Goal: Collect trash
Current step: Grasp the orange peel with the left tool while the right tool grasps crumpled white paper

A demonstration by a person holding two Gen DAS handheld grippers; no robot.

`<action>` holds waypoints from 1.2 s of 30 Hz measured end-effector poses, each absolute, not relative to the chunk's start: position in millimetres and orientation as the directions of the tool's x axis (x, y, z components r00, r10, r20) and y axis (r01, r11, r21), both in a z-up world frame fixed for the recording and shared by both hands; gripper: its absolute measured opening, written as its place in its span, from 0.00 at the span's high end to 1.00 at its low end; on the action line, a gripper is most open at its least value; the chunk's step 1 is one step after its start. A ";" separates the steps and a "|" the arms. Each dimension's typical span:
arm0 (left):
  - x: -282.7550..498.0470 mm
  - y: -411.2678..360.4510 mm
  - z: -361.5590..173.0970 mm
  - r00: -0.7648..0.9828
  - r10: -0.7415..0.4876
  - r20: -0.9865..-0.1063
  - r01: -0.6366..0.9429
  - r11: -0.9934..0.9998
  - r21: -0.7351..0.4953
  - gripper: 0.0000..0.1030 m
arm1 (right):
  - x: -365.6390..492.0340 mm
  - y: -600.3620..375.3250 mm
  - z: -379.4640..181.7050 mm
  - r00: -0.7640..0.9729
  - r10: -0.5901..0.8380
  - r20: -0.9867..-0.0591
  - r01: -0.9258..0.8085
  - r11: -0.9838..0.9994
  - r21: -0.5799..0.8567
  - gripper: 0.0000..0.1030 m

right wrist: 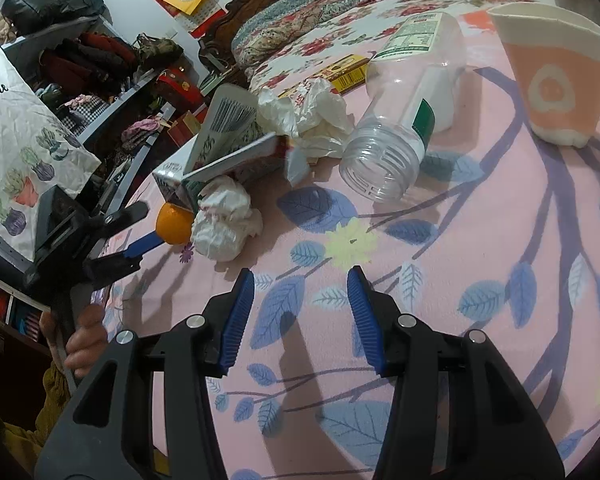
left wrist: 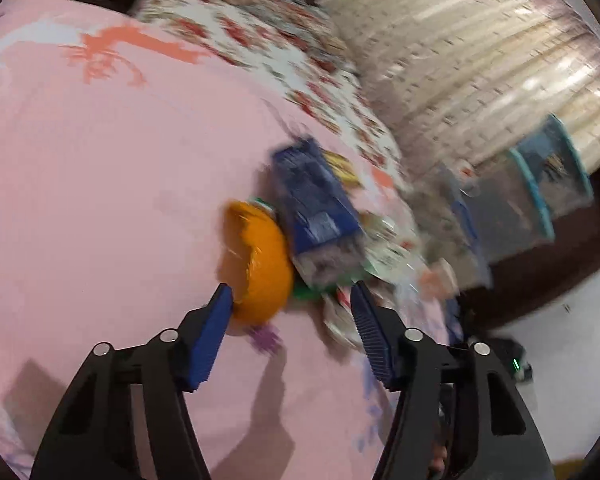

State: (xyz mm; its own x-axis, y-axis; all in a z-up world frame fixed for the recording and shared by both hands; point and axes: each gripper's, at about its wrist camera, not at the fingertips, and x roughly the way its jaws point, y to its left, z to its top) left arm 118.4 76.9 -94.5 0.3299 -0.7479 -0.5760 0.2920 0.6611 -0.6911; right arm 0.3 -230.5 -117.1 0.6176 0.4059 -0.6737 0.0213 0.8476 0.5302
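Observation:
A pile of trash lies on the pink bedsheet (left wrist: 100,180). In the blurred left wrist view my left gripper (left wrist: 291,288) stands open around the near end of the pile. Its left pad touches an orange, round piece (left wrist: 260,264); the right pad is beside crumpled wrappers. A blue carton (left wrist: 316,200) lies just behind. From the right wrist view I see the left gripper (right wrist: 148,226) against the orange piece (right wrist: 175,224), next to a crumpled tissue (right wrist: 226,224) and a white carton (right wrist: 220,148). My right gripper (right wrist: 301,272) is open, empty, over the sheet, short of a clear bottle (right wrist: 400,120).
A peach paper cup (right wrist: 552,80) stands at the far right, and another tissue wad (right wrist: 308,120) and a yellow box (right wrist: 346,70) lie behind the pile. A floral quilt (right wrist: 320,12) covers the bed's far side. Cluttered shelves (right wrist: 112,80) and plastic bins (left wrist: 540,200) stand beside the bed.

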 end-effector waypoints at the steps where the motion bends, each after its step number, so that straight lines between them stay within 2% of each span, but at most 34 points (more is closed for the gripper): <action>1: 115.9 75.6 -93.2 0.328 -0.750 -0.574 0.309 0.659 -0.686 0.45 | 0.2 -230.3 -116.5 0.618 0.406 -0.673 0.021 0.847 0.530 0.50; 6: 114.4 73.5 -88.7 0.398 -0.666 -0.631 0.311 0.745 -0.589 0.40 | -0.7 -231.1 -116.4 0.620 0.404 -0.673 0.020 0.849 0.528 0.50; 8: 123.3 75.5 -89.0 0.417 -0.646 -0.639 0.285 0.761 -0.583 0.38 | 0.2 -230.0 -115.3 0.621 0.402 -0.673 0.020 0.850 0.526 0.50; 13: 133.9 67.7 -99.1 0.375 -0.667 -0.644 0.290 0.744 -0.603 0.40 | -0.2 -229.4 -114.6 0.621 0.406 -0.671 0.020 0.847 0.531 0.50; 14: 133.6 66.6 -99.3 0.367 -0.671 -0.645 0.297 0.741 -0.602 0.43 | -0.1 -229.4 -114.4 0.621 0.405 -0.671 0.021 0.847 0.531 0.50; 16: 132.5 56.1 -101.6 0.339 -0.674 -0.657 0.324 0.739 -0.591 0.85 | 0.1 -229.8 -114.9 0.621 0.404 -0.672 0.020 0.849 0.528 0.50; 17: 130.6 52.8 -103.1 0.324 -0.682 -0.656 0.337 0.731 -0.593 0.85 | 0.4 -229.3 -114.7 0.620 0.401 -0.675 0.021 0.851 0.525 0.50; 21: 117.6 58.6 -97.9 0.328 -0.685 -0.651 0.351 0.728 -0.589 0.95 | 5.6 -222.6 -110.0 0.612 0.398 -0.684 -0.001 0.865 0.502 0.50; 23: 108.0 67.9 -95.2 0.322 -0.701 -0.637 0.342 0.713 -0.612 0.95 | 11.1 -214.1 -104.8 0.608 0.409 -0.681 -0.038 0.871 0.490 0.49; 24: 101.4 73.6 -93.5 0.322 -0.706 -0.631 0.340 0.708 -0.619 0.95 | 15.1 -209.0 -101.6 0.609 0.414 -0.677 -0.060 0.875 0.481 0.48; 26: 88.4 82.8 -91.6 0.326 -0.706 -0.629 0.340 0.708 -0.619 0.95 | 24.5 -200.3 -95.9 0.616 0.422 -0.665 -0.096 0.878 0.469 0.31; 30: 63.5 88.7 -86.2 0.315 -0.717 -0.622 0.341 0.697 -0.631 0.95 | 57.3 -179.5 -92.0 0.621 0.417 -0.663 -0.147 0.894 0.424 0.29; 31: 59.0 88.3 -85.3 0.313 -0.717 -0.623 0.345 0.697 -0.629 0.95 | 65.8 -174.6 -94.4 0.610 0.429 -0.666 -0.157 0.889 0.430 0.31; 32: 53.4 86.5 -83.4 0.312 -0.714 -0.626 0.351 0.699 -0.623 0.95 | 71.9 -170.7 -97.4 0.594 0.445 -0.670 -0.168 0.883 0.437 0.50; 33: 49.8 85.0 -81.9 0.311 -0.713 -0.628 0.357 0.700 -0.619 0.95 | 77.6 -165.3 -102.1 0.562 0.461 -0.687 -0.181 0.879 0.442 0.60; 36: 38.9 72.9 -74.6 0.295 -0.722 -0.626 0.399 0.689 -0.606 0.95 | 64.1 -162.3 -100.1 0.547 0.473 -0.691 -0.233 0.878 0.418 0.65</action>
State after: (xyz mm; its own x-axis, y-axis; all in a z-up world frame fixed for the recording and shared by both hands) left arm 38.9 72.9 -74.6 0.2946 -0.7217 -0.6264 0.3989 0.6885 -0.6057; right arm 64.1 -162.3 -100.1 0.5466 0.4735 -0.6907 -0.2326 0.8782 0.4180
